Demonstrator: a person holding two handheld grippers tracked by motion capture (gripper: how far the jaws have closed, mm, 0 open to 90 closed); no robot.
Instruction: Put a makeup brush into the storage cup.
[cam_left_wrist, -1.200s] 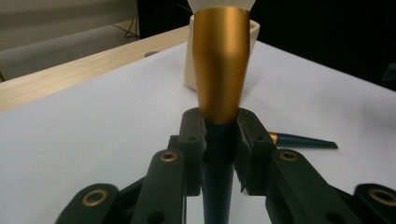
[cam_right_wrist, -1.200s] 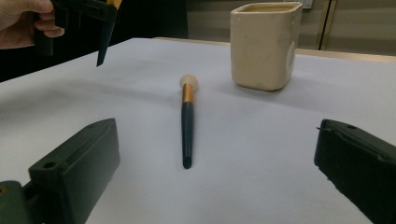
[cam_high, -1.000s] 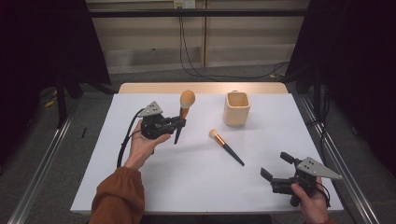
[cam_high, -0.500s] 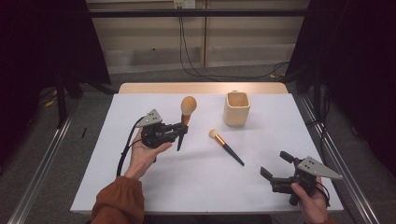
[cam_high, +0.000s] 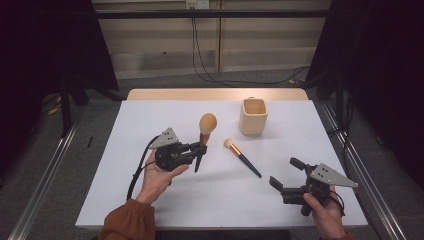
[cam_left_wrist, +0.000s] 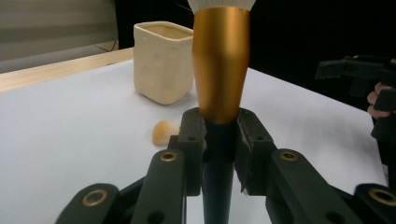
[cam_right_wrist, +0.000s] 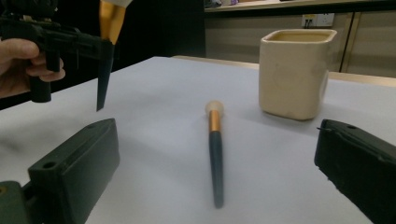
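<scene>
My left gripper (cam_high: 199, 151) is shut on a large makeup brush (cam_high: 204, 135) with a gold ferrule and a dark handle. It holds the brush upright above the white table (cam_high: 150, 120), left of centre. In the left gripper view the pads (cam_left_wrist: 192, 140) clamp the dark handle (cam_left_wrist: 218, 163) just below the ferrule. A smaller brush (cam_high: 242, 157) lies flat mid-table, bristles toward the far left. A cream square cup (cam_high: 253, 116) stands behind it. My right gripper (cam_high: 287, 173) is open at the near right, and its view looks along the small brush (cam_right_wrist: 215, 140) toward the cup (cam_right_wrist: 294, 72).
The table's wooden far edge (cam_high: 215, 94) runs behind the cup. Metal rails (cam_high: 45, 175) flank the table on both sides. Cables hang down the back wall (cam_high: 205, 55).
My left gripper has carried the large brush toward the right and a little nearer, still upright. The right gripper, small brush and cup have stayed put.
</scene>
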